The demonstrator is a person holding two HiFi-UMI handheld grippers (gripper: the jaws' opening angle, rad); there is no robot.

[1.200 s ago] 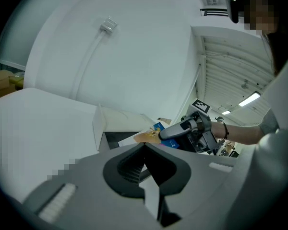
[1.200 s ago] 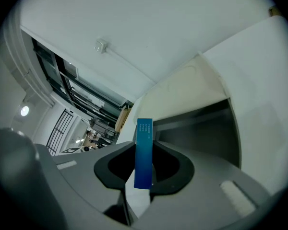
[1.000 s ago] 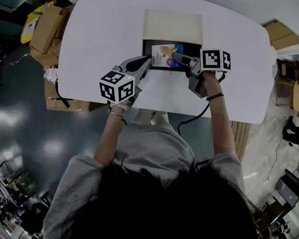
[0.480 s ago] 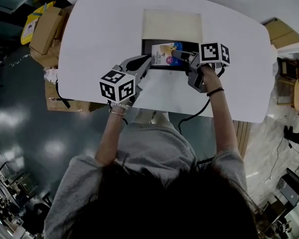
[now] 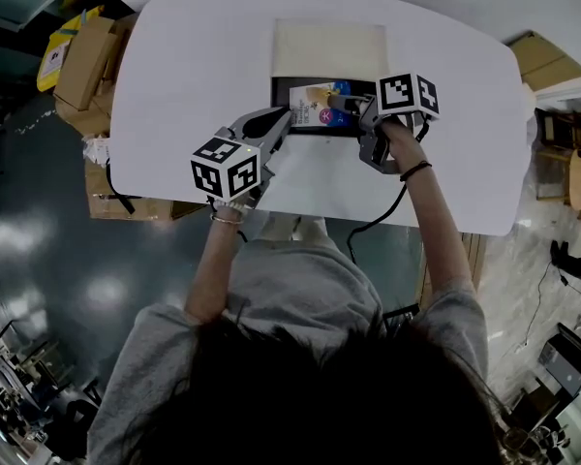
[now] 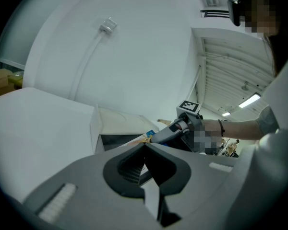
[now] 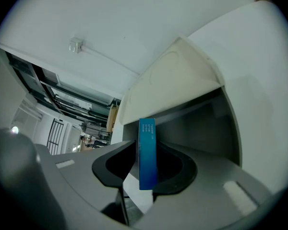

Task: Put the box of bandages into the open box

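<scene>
The open box (image 5: 277, 105) sits mid-table, dark inside, with its pale lid (image 5: 329, 46) folded back. The colourful box of bandages (image 5: 315, 105) is inside it. My right gripper (image 5: 351, 105) reaches in from the right. In the right gripper view the blue edge of the bandage box (image 7: 147, 162) stands upright between the jaws of my right gripper (image 7: 147, 145). Those jaws have just been opening, and a gap shows beside the box. My left gripper (image 5: 283, 122) rests at the open box's front left corner; its jaws (image 6: 145, 146) look shut and empty.
The white table (image 5: 194, 66) has a rounded front edge near the person's body. Cardboard boxes (image 5: 82, 61) are stacked on the floor to the left. A black cable (image 5: 382, 216) hangs from the right gripper over the table's edge.
The right gripper and the bandage box have shifted slightly left and further over the open box. The left gripper has stayed in place.
</scene>
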